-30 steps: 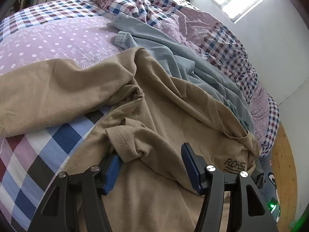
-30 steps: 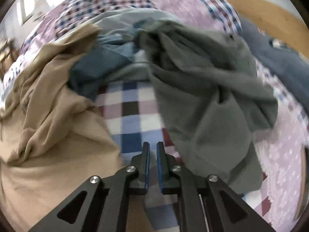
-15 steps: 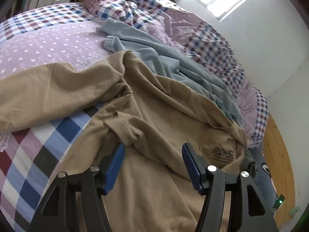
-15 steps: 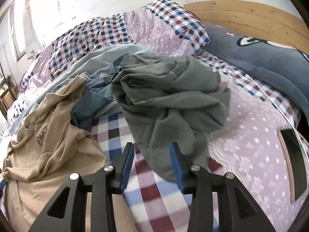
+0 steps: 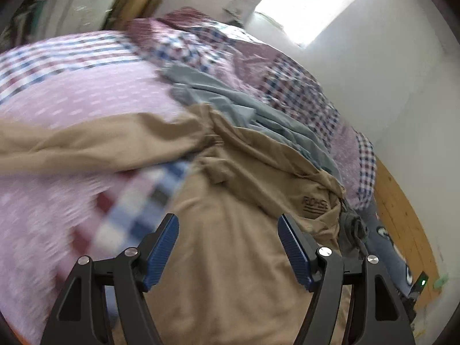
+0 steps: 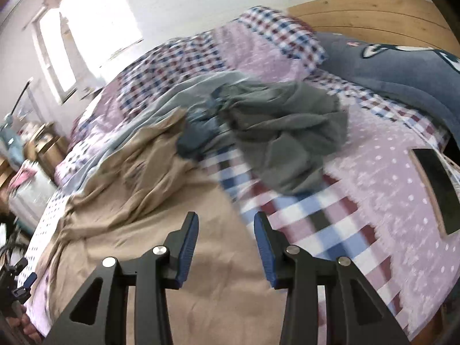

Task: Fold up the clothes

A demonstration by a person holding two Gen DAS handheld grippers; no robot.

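- My left gripper [image 5: 228, 247] hangs over the tan T-shirt [image 5: 230, 258] with nothing between its blue pads; the jaws are opening wider, which I read as letting go so the cloth can lie flat.
- The shirt's body lies straight under and ahead of that gripper. One tan stretch trails off to its left, and the printed chest mark [image 5: 314, 203] sits ahead to the right.
- My right gripper [image 6: 226, 247] is partly spread and empty, with the tan shirt's edge below it and the checked bedspread [image 6: 330, 230] showing on its right.
- Ahead of the right gripper, well apart from it, a grey-green garment [image 6: 287, 132] lies bunched. It touches a dark blue one [image 6: 195, 141], with a pale blue garment [image 5: 235, 106] behind. I judge they are waiting their turn.
- A dark phone-like slab [image 6: 434, 187] lies far to the right.
- The tan shirt is still rumpled, so I judge that spreading it comes first and folding has not begun.
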